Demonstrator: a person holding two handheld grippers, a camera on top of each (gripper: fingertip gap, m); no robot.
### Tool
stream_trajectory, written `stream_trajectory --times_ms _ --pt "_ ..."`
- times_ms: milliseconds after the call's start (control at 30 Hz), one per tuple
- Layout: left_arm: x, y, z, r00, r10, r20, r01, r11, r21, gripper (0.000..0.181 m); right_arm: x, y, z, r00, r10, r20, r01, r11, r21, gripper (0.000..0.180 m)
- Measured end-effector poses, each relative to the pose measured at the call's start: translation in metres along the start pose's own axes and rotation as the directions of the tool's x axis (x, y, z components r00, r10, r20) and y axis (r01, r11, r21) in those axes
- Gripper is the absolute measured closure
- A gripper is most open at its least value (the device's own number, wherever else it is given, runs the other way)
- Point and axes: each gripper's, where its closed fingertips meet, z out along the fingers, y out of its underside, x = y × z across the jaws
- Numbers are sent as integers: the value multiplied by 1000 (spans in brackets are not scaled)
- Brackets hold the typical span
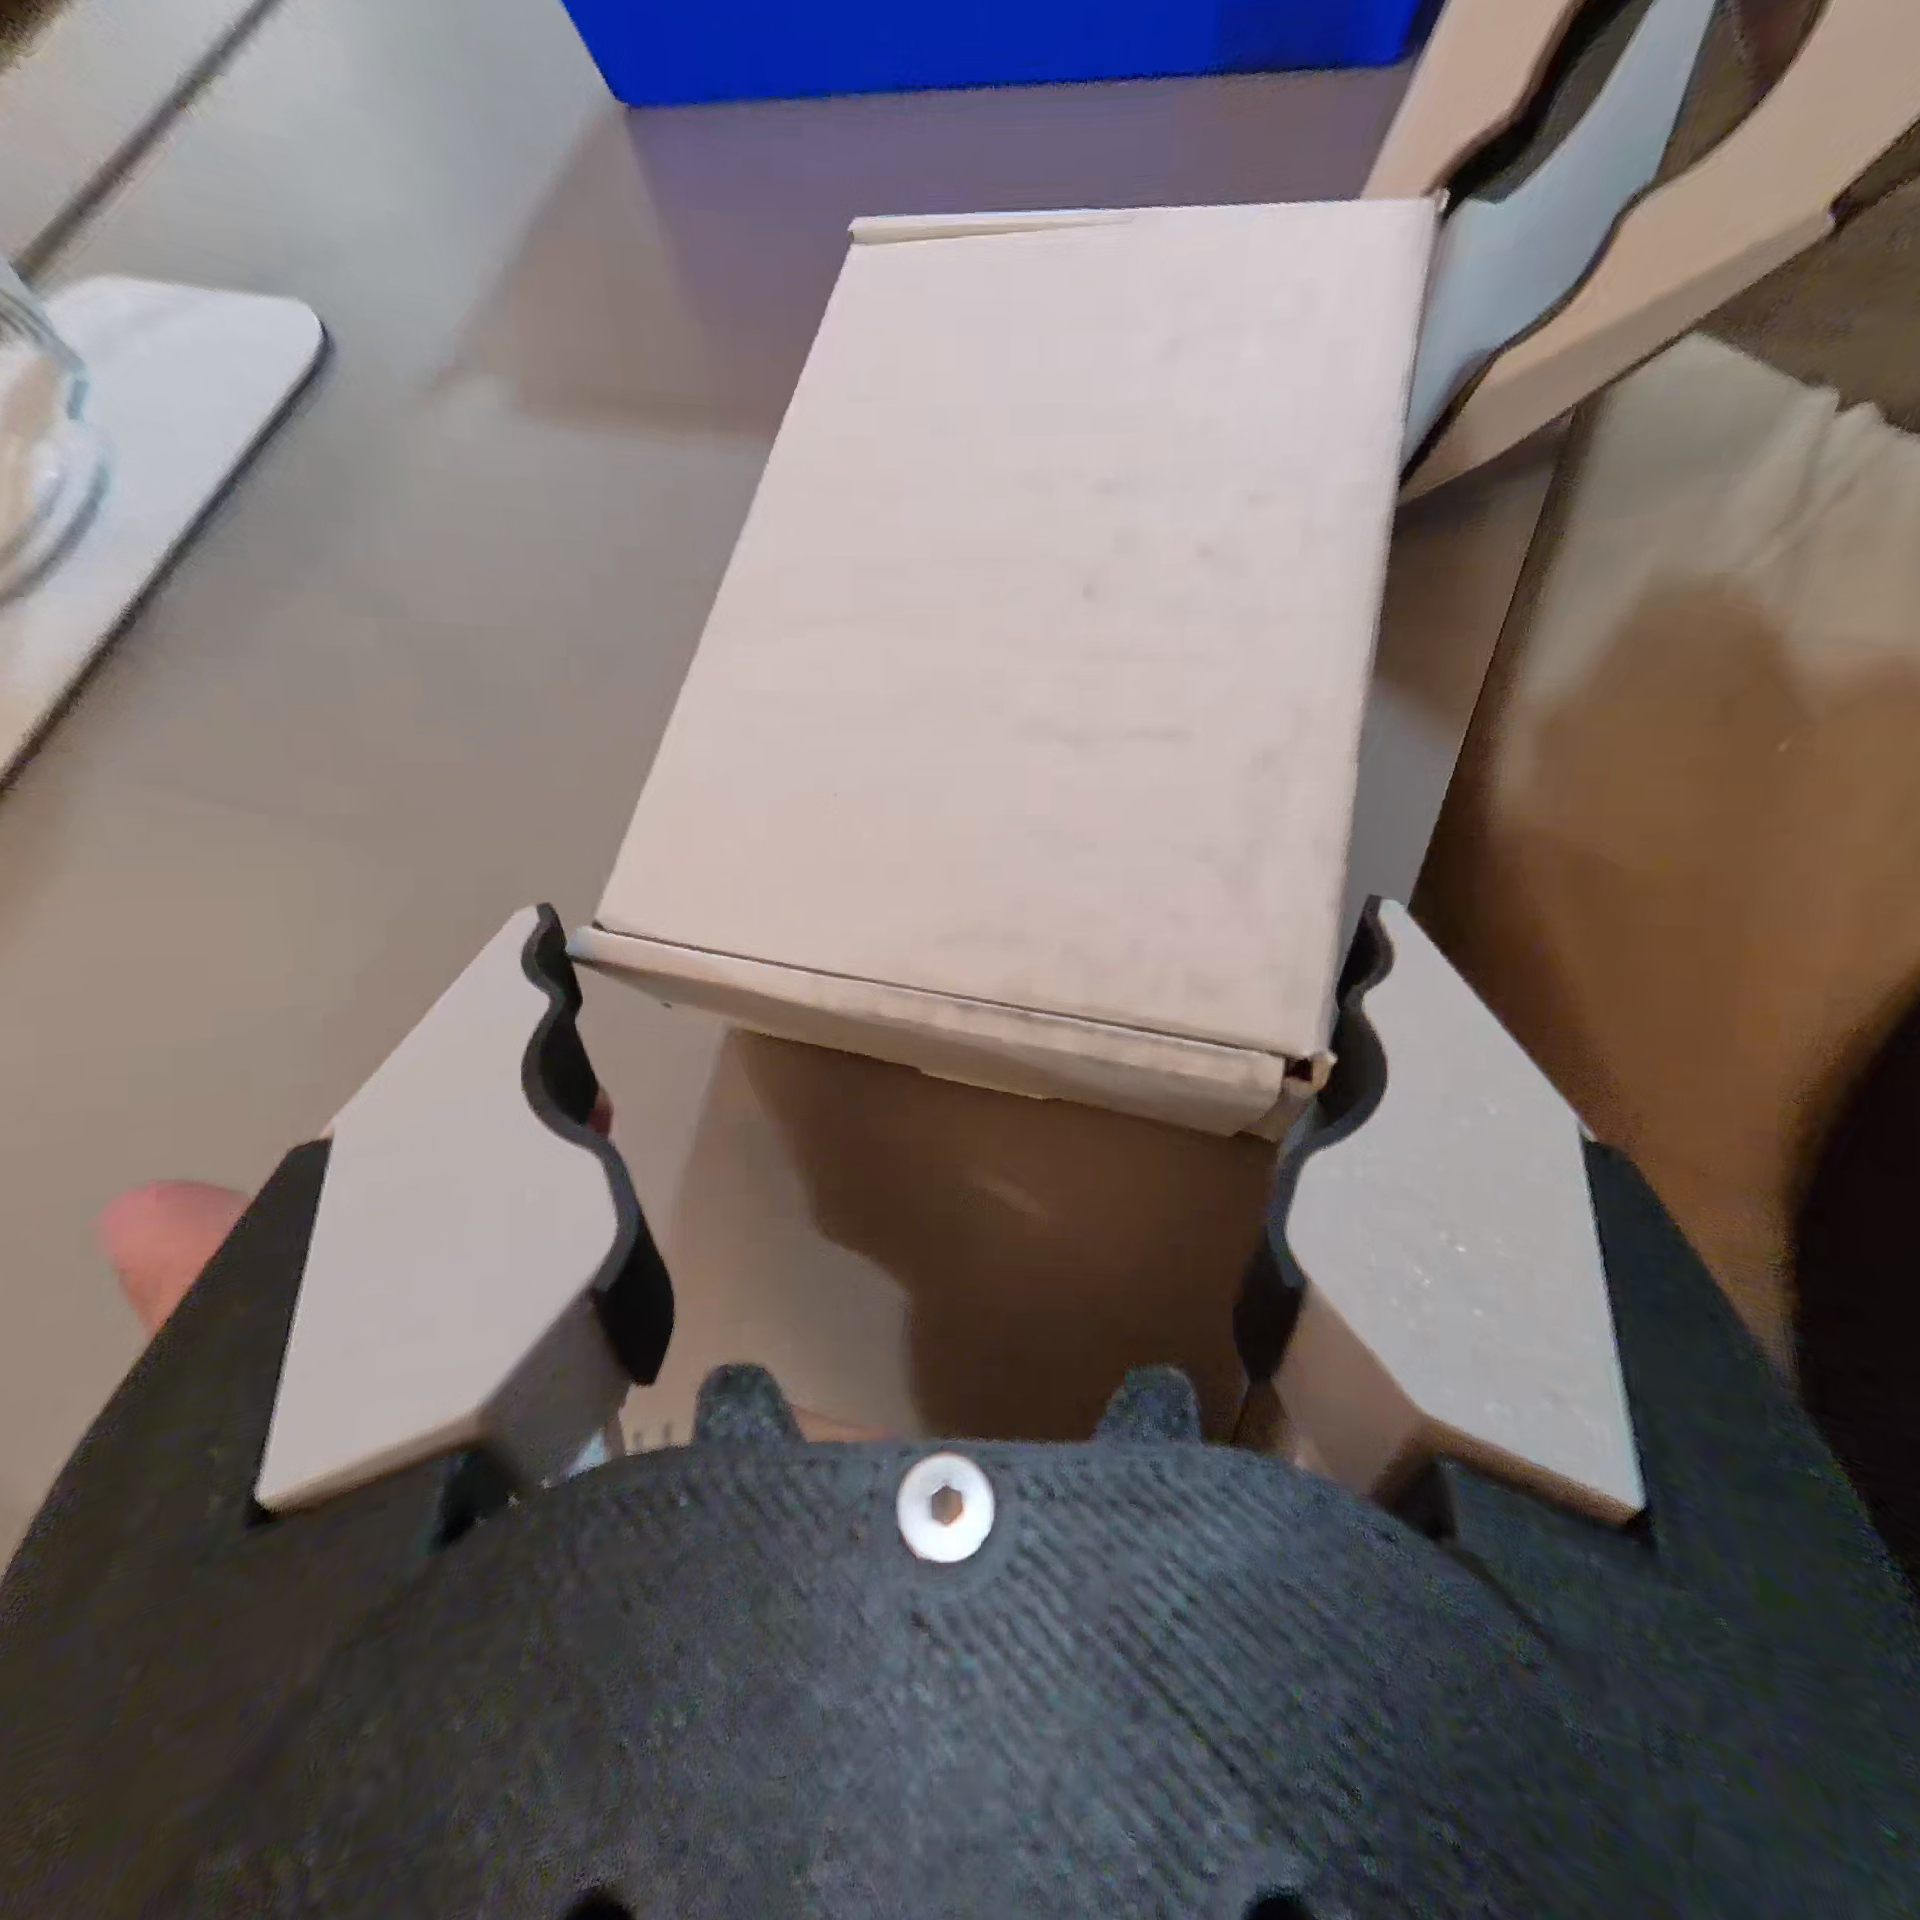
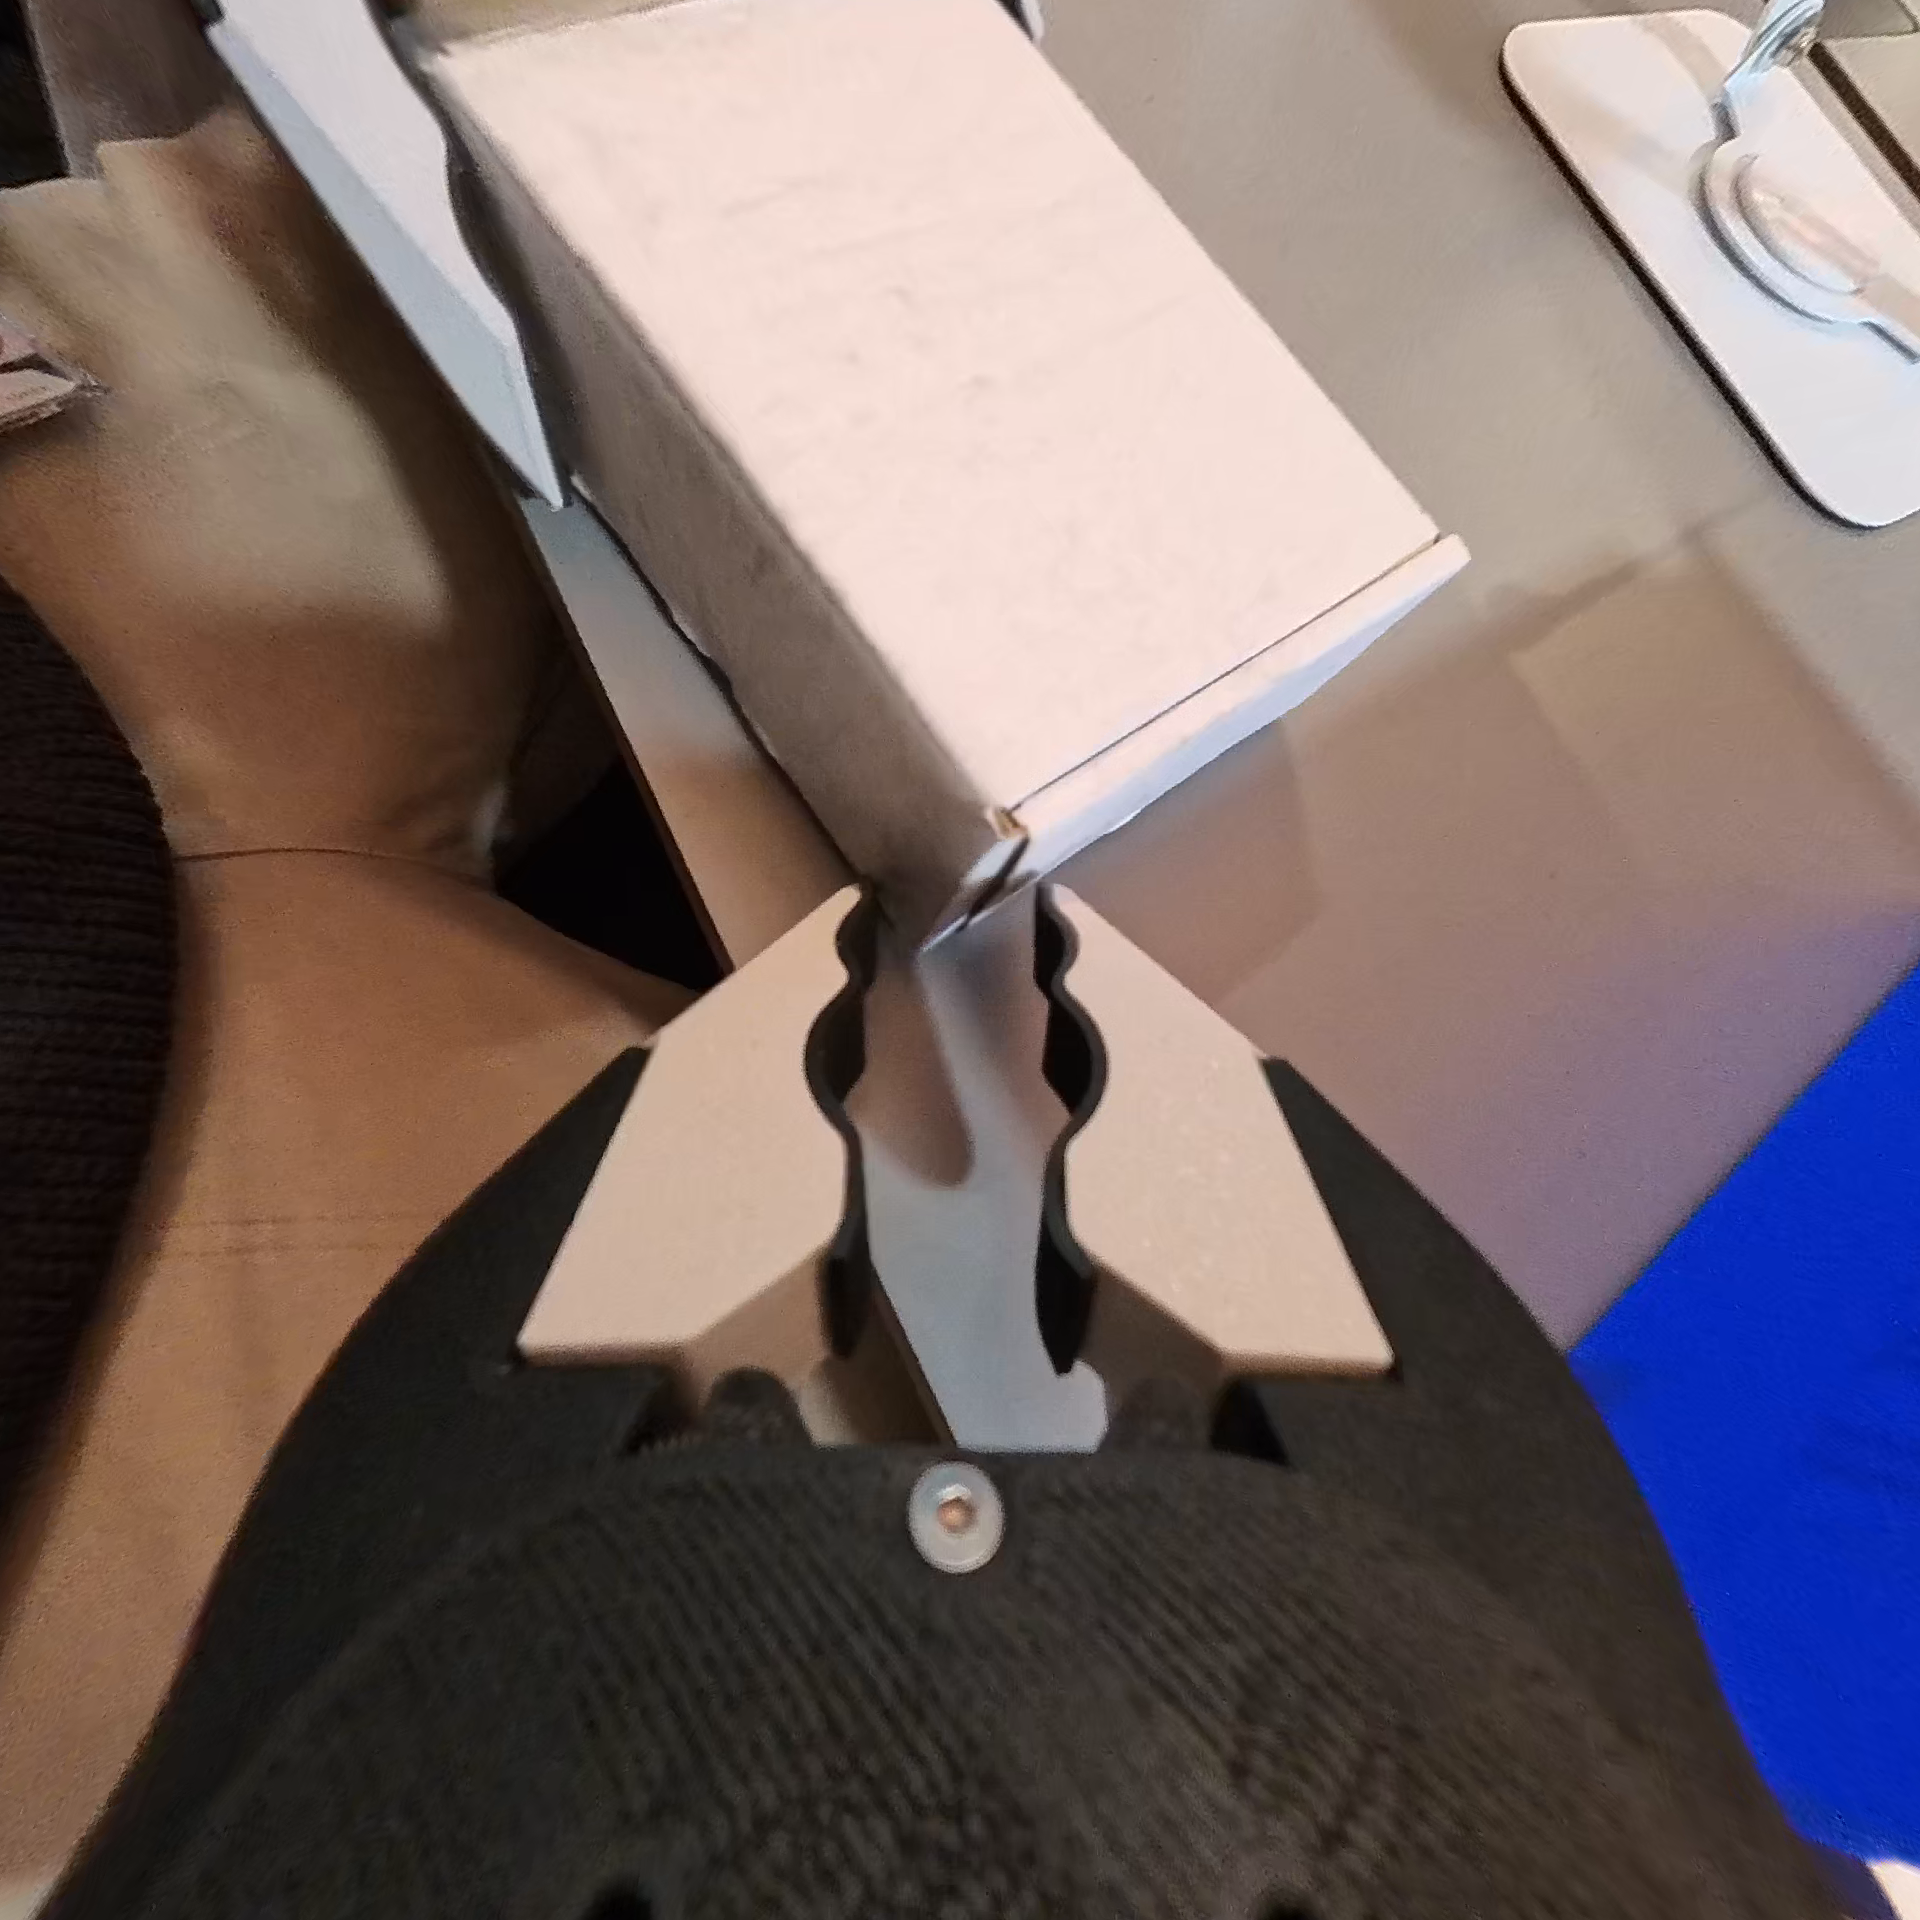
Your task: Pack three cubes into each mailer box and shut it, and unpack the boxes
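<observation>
One closed mailer box sits gripped across its near end by the left gripper; the right gripper pinches its side flap. A blue bin stands behind.

I see the mailer box in the middle of the left wrist view, its near end between my left gripper fingers. A bin sits behind it at the top, a flat stand at the left. In the right wrist view, my right gripper sits low in the middle, around a flap under the box's near corner.
</observation>
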Motion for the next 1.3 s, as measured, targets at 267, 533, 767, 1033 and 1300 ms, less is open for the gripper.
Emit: stream_trajectory --times_ms 267,533,767,1033,1300 --pt "-5 -12 -9 987 -159 -23 160 986 51 42 38 -47 -40 861 -251 -442 298 954 41 114" --pt "-12 -34 -18 920 -390 -24 390 912 126 42 -19 -83 -15 580 -656 -482 658 727 -197 110" --pt "18 -48 -16 950 -300 -93 310 940 140 42 -11 -68 -2 542 -714 -444 639 693 -334 115" --pt "-16 -59 -62 896 -381 -228 442 813 380 69 28 -92 -75 477 -603 -639 623 745 -238 117" --pt "-20 -52 -62 863 -430 -265 502 780 372 80 176 -61 -186 319 -638 -701 454 752 -477 116"
